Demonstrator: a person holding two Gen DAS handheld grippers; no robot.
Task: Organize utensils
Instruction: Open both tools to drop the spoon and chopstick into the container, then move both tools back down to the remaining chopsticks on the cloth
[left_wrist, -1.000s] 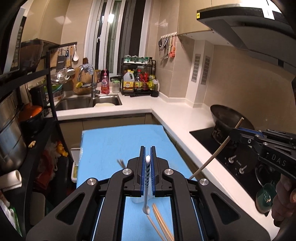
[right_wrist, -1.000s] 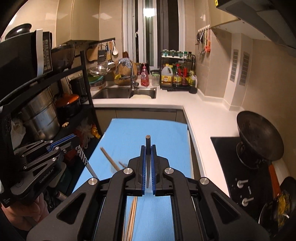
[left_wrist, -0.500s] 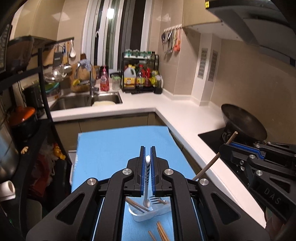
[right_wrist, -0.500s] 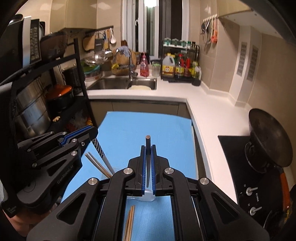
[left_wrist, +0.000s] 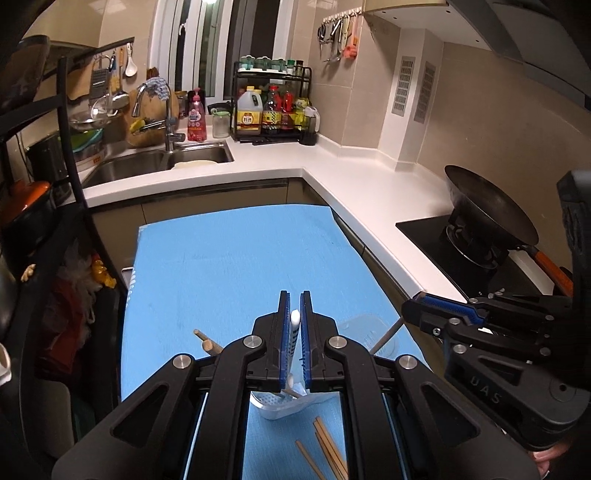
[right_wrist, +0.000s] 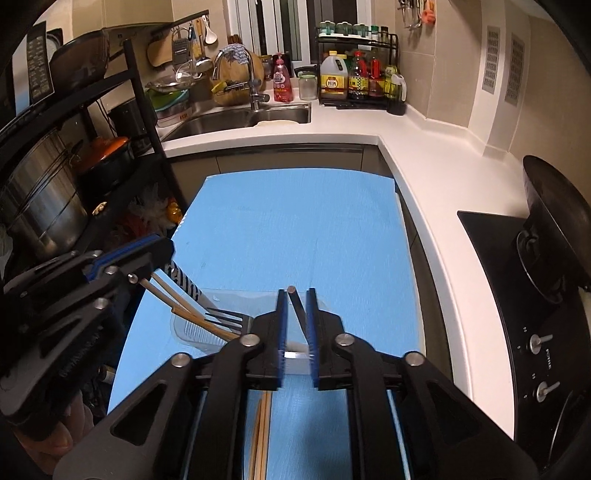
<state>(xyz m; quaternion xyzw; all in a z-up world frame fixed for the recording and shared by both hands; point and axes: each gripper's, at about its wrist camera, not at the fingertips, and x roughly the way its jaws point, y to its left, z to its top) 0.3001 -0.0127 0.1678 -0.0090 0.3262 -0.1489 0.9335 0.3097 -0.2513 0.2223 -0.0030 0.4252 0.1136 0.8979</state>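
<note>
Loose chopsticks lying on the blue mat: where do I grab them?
Take the loose chopsticks from above, jaws across the shafts, near the ends toward the clear holder. They lie flat and side by side on the blue mat, so a side approach likely finds no purchase.

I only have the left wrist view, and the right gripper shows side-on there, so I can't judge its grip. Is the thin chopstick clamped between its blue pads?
Observer: No. In the right wrist view the right gripper has just been opening, and the thin chopstick leans loose between parted jaws.
Operator: What is already in the clear plastic holder?
Observer: A black fork lies in the clear plastic holder, beside wooden chopsticks.
Operator: And my striped white spoon?
Observer: The left gripper is shut on the striped white spoon, whose handle slants down toward the holder.
</note>
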